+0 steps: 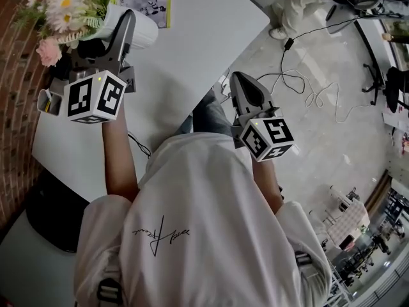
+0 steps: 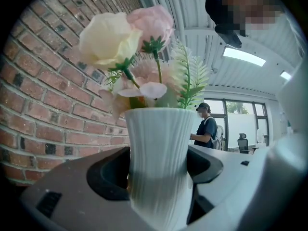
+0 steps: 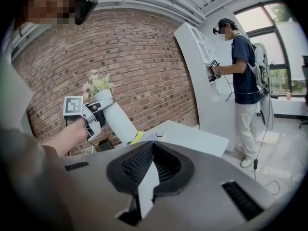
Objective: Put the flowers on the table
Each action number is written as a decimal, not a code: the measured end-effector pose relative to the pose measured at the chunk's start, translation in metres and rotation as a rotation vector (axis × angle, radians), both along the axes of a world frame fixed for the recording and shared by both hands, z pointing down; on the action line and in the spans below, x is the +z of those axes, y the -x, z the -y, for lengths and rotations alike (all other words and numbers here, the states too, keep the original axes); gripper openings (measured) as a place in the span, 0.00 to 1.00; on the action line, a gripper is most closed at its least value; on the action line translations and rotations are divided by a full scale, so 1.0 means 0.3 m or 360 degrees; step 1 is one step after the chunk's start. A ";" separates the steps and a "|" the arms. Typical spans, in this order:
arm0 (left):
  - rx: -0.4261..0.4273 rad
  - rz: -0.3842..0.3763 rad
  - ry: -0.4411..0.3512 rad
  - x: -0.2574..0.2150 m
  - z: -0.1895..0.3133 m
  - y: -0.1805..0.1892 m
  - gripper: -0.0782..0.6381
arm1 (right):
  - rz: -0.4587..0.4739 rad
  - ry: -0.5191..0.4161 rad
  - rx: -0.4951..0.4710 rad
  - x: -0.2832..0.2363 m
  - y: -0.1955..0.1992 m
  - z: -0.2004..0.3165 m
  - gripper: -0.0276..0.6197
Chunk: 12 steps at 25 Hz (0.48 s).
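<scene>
Overhead, the white table (image 1: 192,56) runs diagonally; its left long edge lies beside the brick wall (image 1: 14,114), its right edge passes just in front of the person's shirt (image 1: 204,235), and its far corner is rounded; a broad white stretch of top lies between the vase (image 2: 156,162) and that corner, with a booklet (image 1: 152,5) near the far edge and a small holder (image 1: 46,101) by the wall edge. Beyond the right edge is floor with loose cables (image 1: 307,88). The left gripper (image 1: 126,27) is over the table's wall side; its jaws are closed on the ribbed white vase, one on each side of the narrow waist, as the left gripper view shows. The flowers (image 2: 139,47), cream and pink with a fern sprig, stand in the vase's mouth. In the right gripper view the vase's long axis is tilted, mouth and flowers up toward the brick wall, base down toward the table near the booklet; whether the base touches the top cannot be told. The right gripper (image 3: 147,162) is held off the table's right edge, well apart from the vase; its jaws are together with nothing between them. A second person (image 3: 243,76) stands in the background beside a tall white panel (image 3: 202,81).
</scene>
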<state>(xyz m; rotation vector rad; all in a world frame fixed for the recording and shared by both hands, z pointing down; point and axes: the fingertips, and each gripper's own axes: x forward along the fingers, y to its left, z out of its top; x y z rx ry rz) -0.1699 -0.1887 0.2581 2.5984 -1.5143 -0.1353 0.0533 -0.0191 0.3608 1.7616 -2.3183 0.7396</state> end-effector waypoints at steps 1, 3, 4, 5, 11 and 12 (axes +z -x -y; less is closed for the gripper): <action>-0.0009 0.0003 -0.0003 -0.001 0.013 -0.002 0.59 | -0.0002 0.0003 -0.0012 0.003 -0.003 0.012 0.08; -0.0023 0.0020 -0.0012 -0.003 0.042 -0.008 0.59 | 0.0001 0.0011 -0.0028 0.010 -0.011 0.035 0.08; -0.0029 0.0030 -0.0019 -0.005 0.057 -0.013 0.59 | 0.0008 0.0016 -0.0032 0.015 -0.017 0.044 0.08; -0.0032 0.0040 -0.0024 -0.005 0.070 -0.021 0.59 | 0.0016 0.0021 -0.0033 0.020 -0.026 0.050 0.08; -0.0024 0.0080 0.0004 0.028 0.157 -0.065 0.59 | -0.0005 0.0075 -0.0052 0.062 -0.065 0.101 0.08; -0.0026 0.0086 0.0005 0.032 0.171 -0.069 0.59 | -0.0017 0.0089 -0.0067 0.070 -0.063 0.107 0.08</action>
